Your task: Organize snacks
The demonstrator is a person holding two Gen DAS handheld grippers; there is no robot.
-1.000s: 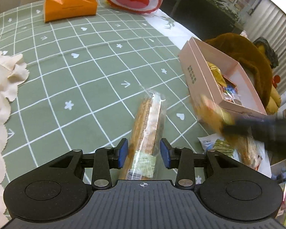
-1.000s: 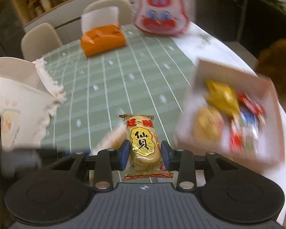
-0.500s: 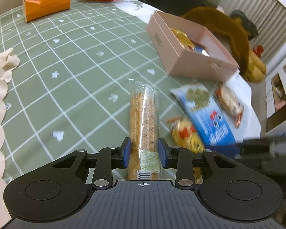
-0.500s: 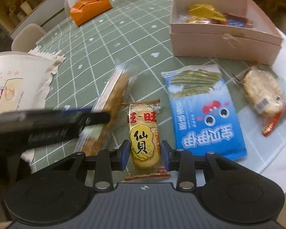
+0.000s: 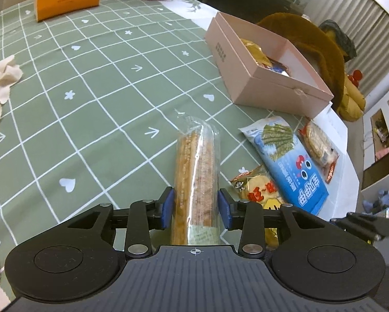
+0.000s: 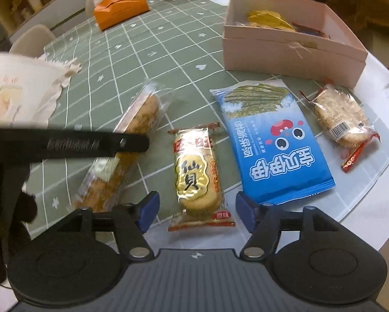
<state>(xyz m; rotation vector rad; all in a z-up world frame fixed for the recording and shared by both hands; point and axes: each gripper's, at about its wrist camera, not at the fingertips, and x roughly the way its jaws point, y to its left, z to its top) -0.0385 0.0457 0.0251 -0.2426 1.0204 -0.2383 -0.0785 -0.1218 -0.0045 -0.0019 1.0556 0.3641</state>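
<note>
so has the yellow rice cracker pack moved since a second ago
Yes. The yellow rice cracker pack was held up between the right gripper pads; its jaws have just been opening, and it now lies loose on the table beside the blue snack bag.

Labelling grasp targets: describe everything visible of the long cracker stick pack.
The long cracker stick pack is a clear plastic sleeve with two golden-brown sticks side by side and a pale label at its near end. It lies flat on the green checked tablecloth, between the left gripper pads, left of the gold rice cracker pack.
</note>
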